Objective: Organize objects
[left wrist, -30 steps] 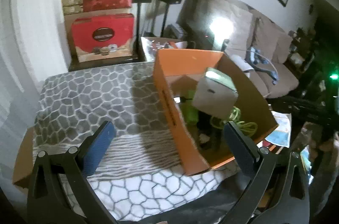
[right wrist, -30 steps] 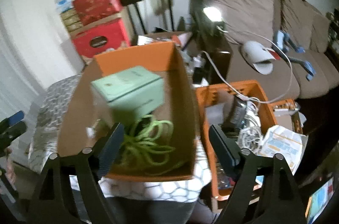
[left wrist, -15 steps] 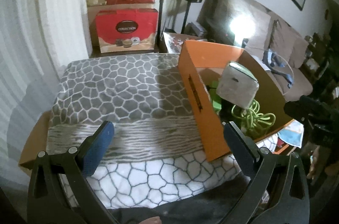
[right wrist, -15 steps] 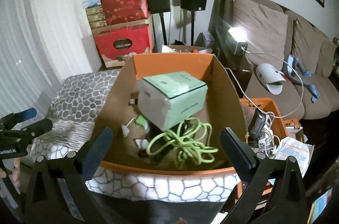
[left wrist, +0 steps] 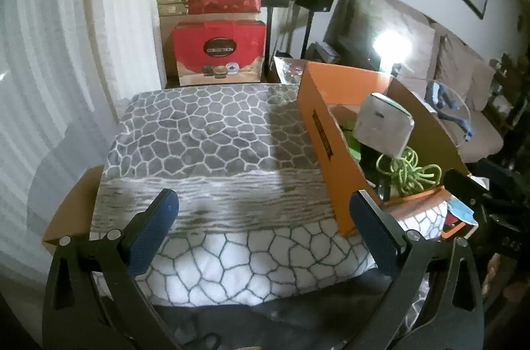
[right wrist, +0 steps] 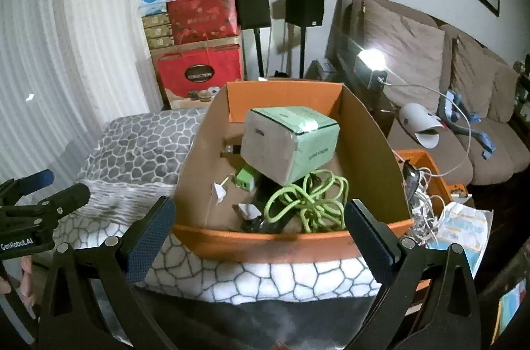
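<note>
Left gripper (left wrist: 263, 227): released, holding nothing.
Right gripper (right wrist: 260, 237): released, holding nothing.
Orange box (right wrist: 265, 242): green carton (right wrist: 291, 144) tilted inside; green cable (right wrist: 306, 201) at carton's 6 o'clock.

Orange box (right wrist: 288, 242): matt cardboard, orange outside, raw brown on its inner walls. Green carton (right wrist: 291, 144): smooth printed card with a faint sheen on top. Green cable (right wrist: 306, 201): smooth plastic sheath. Blanket (left wrist: 212, 144): soft, fleecy cloth with a grey and white cobble pattern. Left gripper (left wrist: 263, 229) and right gripper (right wrist: 260, 235): matt black plastic frames; finger pads (right wrist: 149, 235) of blue, finely textured rubbery material. Sofa (right wrist: 427, 58): brown matt fabric. Red gift boxes (left wrist: 220, 52): glossy printed card
</note>
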A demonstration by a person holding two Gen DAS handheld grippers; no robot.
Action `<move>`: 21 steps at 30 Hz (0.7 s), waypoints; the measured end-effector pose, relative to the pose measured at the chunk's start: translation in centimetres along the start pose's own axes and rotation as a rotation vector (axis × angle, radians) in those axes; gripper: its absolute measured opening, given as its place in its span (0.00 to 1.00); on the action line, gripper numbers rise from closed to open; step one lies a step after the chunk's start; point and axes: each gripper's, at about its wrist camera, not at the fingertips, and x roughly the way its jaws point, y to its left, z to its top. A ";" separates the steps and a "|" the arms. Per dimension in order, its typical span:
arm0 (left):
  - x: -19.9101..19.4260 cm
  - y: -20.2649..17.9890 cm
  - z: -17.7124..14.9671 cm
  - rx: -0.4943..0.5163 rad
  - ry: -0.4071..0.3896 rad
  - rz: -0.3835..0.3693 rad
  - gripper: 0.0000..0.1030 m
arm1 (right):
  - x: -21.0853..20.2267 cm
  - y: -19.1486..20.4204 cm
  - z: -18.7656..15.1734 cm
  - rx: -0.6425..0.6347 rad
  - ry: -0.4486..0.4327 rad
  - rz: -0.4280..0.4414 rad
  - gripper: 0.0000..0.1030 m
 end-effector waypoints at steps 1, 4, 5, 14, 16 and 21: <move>-0.1 0.0 -0.3 -0.003 0.000 0.004 1.00 | -0.1 0.1 -0.2 0.003 0.000 0.002 1.00; -0.1 0.0 -1.0 -0.004 0.006 0.015 1.00 | -0.4 0.6 -0.8 0.004 0.001 0.010 1.00; -0.1 0.0 -1.2 -0.004 0.009 0.017 1.00 | -0.5 0.7 -1.0 0.002 0.000 0.013 1.00; -0.3 -0.1 -2.2 0.001 0.014 0.029 1.00 | -0.7 2.2 -1.8 -0.032 -0.004 0.007 1.00; -0.4 0.0 -2.2 -0.002 0.011 0.031 1.00 | -0.6 2.3 -1.8 -0.034 -0.005 0.000 1.00; -0.7 0.3 -2.1 -0.011 0.003 0.035 1.00 | -0.6 2.2 -1.8 -0.028 -0.005 -0.005 1.00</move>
